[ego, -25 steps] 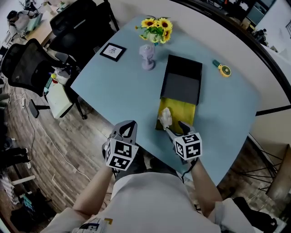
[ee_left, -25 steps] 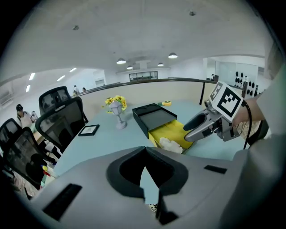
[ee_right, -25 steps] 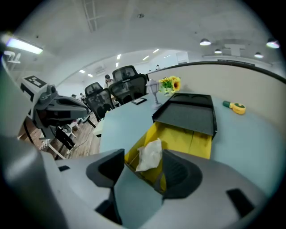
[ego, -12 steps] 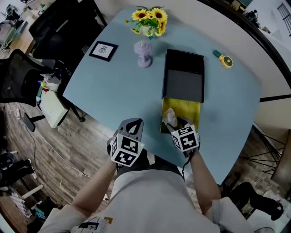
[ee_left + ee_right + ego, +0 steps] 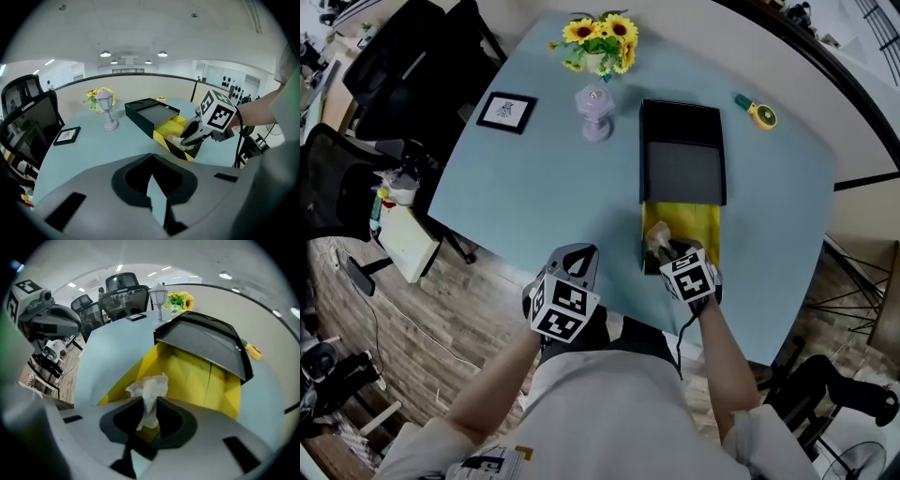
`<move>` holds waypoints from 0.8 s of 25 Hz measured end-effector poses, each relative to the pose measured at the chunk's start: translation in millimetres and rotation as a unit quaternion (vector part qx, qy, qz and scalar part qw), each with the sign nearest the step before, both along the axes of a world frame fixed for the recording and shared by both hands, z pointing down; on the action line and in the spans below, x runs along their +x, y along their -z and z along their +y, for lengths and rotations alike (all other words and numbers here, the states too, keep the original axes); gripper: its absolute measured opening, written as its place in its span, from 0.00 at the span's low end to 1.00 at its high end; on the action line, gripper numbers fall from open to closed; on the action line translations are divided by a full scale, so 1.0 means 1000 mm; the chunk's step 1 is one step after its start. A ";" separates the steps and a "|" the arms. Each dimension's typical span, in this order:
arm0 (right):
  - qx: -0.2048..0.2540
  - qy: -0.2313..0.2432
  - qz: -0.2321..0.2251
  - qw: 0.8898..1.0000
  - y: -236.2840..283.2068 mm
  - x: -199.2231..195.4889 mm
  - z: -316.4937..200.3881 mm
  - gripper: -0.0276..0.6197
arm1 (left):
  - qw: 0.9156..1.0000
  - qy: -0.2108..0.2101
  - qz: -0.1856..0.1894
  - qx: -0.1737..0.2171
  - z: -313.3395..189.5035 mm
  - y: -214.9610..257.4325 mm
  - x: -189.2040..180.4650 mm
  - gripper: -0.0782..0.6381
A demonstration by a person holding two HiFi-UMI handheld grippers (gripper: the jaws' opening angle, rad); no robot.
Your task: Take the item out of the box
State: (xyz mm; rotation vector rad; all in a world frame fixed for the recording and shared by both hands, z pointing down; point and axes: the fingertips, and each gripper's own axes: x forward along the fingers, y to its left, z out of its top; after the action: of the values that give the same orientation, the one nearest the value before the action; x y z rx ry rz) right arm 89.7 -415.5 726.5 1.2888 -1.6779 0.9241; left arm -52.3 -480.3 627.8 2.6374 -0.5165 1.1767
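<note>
Left gripper (image 5: 574, 258), jaws together and empty, hangs off the table (image 5: 534, 187) edge, at nine o'clock from the right gripper (image 5: 149, 405), whose jaws are closing on the crumpled white item (image 5: 150, 385), standing upright just at twelve o'clock in the yellow box (image 5: 201, 380), near end; the right gripper is clearly nearer

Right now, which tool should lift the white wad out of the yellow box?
Right. The right tool is closing its jaws on the white wad in the yellow box; the left tool is empty, at the near edge of the table.
</note>
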 end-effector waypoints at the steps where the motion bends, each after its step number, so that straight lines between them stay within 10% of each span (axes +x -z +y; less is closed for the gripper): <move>1: 0.001 -0.002 0.003 1.000 0.001 0.001 0.000 0.18 | 1.000 -0.006 0.001 0.001 0.000 0.000 0.001 0.11; 9: 0.055 -0.117 -0.047 0.991 0.038 0.016 -0.006 0.14 | 0.999 -0.034 0.028 0.024 -0.007 0.024 -0.001 0.11; 20: 0.193 -0.143 -0.051 0.969 0.183 0.028 -0.019 0.14 | 0.990 -0.048 0.096 0.095 -0.025 0.109 0.021 0.11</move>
State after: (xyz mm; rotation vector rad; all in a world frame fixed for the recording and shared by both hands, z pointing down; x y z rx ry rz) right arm 118.0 -434.6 543.4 1.8083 -1.8449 0.8656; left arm -31.5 -505.3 519.1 2.9283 -0.4927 0.9255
